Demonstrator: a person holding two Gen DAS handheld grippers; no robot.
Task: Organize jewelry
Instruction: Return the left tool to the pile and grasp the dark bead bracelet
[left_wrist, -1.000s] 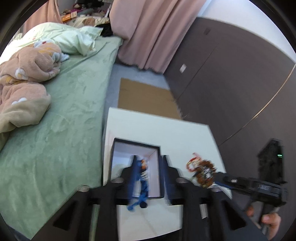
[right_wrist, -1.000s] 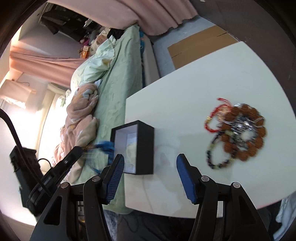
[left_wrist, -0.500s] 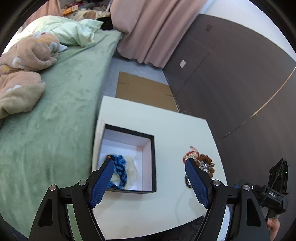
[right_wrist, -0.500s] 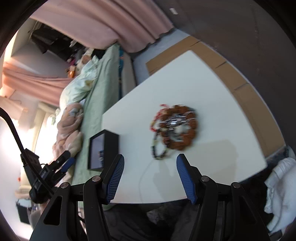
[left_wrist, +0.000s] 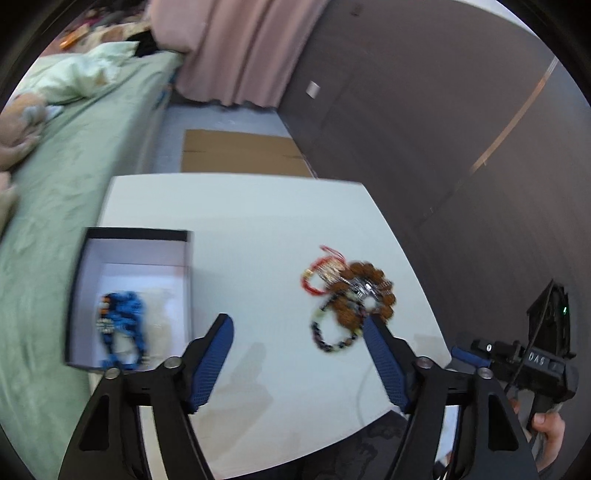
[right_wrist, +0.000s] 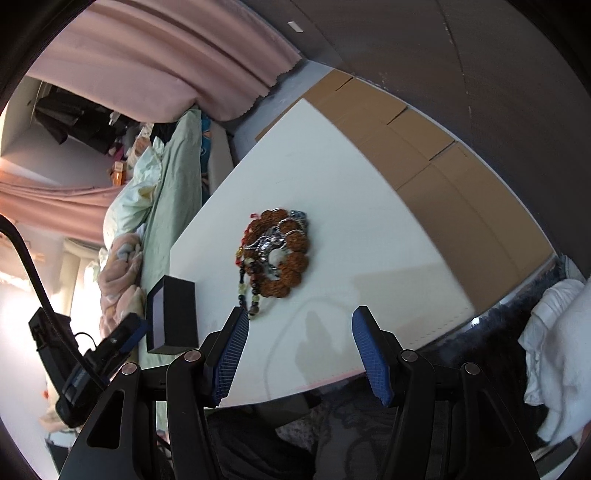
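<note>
My left gripper (left_wrist: 297, 325) hangs above the white table (left_wrist: 236, 221) with its jaws spread wide and nothing between them; the blue pads (left_wrist: 214, 354) frame a bare patch of tabletop. To its left I see the black box (left_wrist: 129, 236), open at the top with a pale lining, sitting close to the table's left edge beside the bed (left_wrist: 62, 166). A blue bracelet (left_wrist: 123, 325) lies on the box floor, blurred, toward the near left corner. To the right of the gripper, well apart from the box, the jewelry pile (left_wrist: 347, 295) rests on the table: a ring of large brown beads, a red cord piece at its upper left, something silvery in the middle, and a loop of dark and pale beads trailing toward me. My right finger's tip sits just in front of that pile in this view.

My right gripper (right_wrist: 299, 325) also has its jaws wide and empty, held over the near edge of the table (right_wrist: 369, 229). From here the jewelry pile (right_wrist: 277, 251) lies just beyond the left fingertip, with the bead loop reaching down toward it. The black box (right_wrist: 173, 314) stands off to the left, and I cannot see into it from this side. Flat cardboard (right_wrist: 424, 155) lies on the floor beyond the table, and a pink curtain (right_wrist: 166, 66) hangs behind
</note>
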